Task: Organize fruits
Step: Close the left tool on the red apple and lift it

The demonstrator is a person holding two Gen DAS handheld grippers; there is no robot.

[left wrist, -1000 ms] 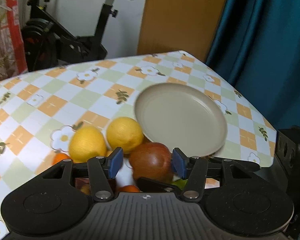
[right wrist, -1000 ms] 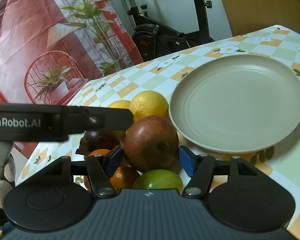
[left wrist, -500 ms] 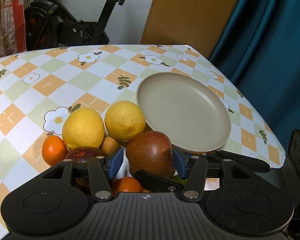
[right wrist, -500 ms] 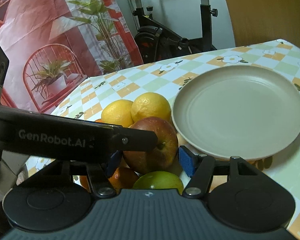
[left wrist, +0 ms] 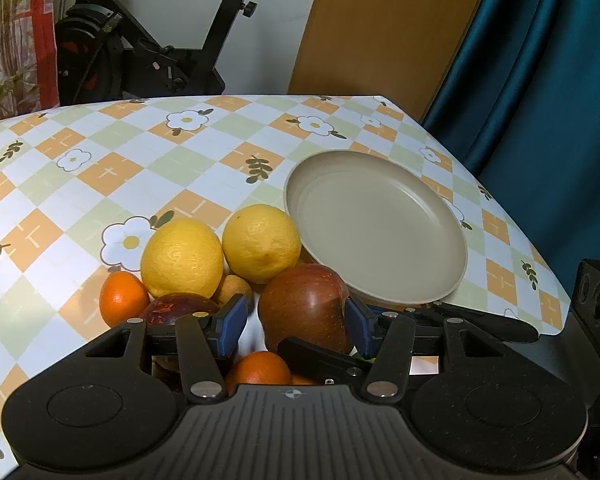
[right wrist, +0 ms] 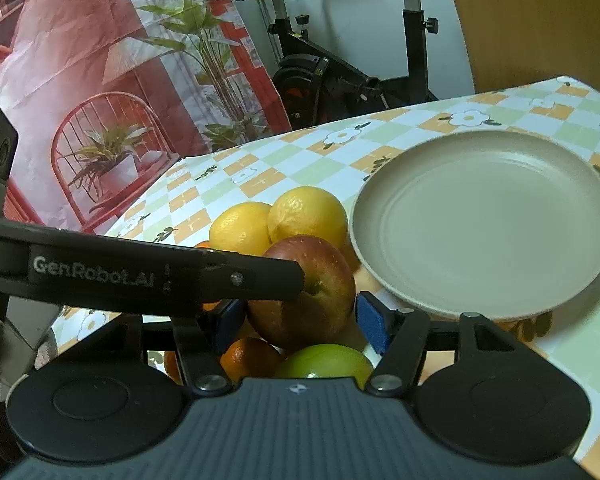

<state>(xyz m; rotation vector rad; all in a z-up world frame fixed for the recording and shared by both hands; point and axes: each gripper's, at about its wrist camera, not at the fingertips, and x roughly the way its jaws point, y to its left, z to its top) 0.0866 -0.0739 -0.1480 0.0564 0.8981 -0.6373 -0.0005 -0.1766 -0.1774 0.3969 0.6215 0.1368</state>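
A red apple (left wrist: pixel 306 306) (right wrist: pixel 306 294) sits in a pile of fruit beside an empty beige plate (left wrist: pixel 380 224) (right wrist: pixel 484 224). Two yellow lemons (left wrist: pixel 182 258) (left wrist: pixel 260 242) lie behind it, with oranges (left wrist: pixel 122 298) (right wrist: pixel 250 356), a dark red fruit (left wrist: pixel 178 308) and a green apple (right wrist: pixel 324 364) around. My left gripper (left wrist: pixel 296 326) is open with its blue pads either side of the red apple. My right gripper (right wrist: pixel 298 324) is open around the same apple from the other side. A left finger (right wrist: pixel 204 276) crosses the right wrist view over the apple.
The table has a checkered flower cloth (left wrist: pixel 100 168). Its right edge (left wrist: pixel 520 248) drops off by a teal curtain (left wrist: pixel 548 80). An exercise bike (left wrist: pixel 140 56) stands behind the table.
The left gripper has swung in over the fruit pile, bringing more fruit into its view. Its finger has reached further across the right wrist view, over the red apple.
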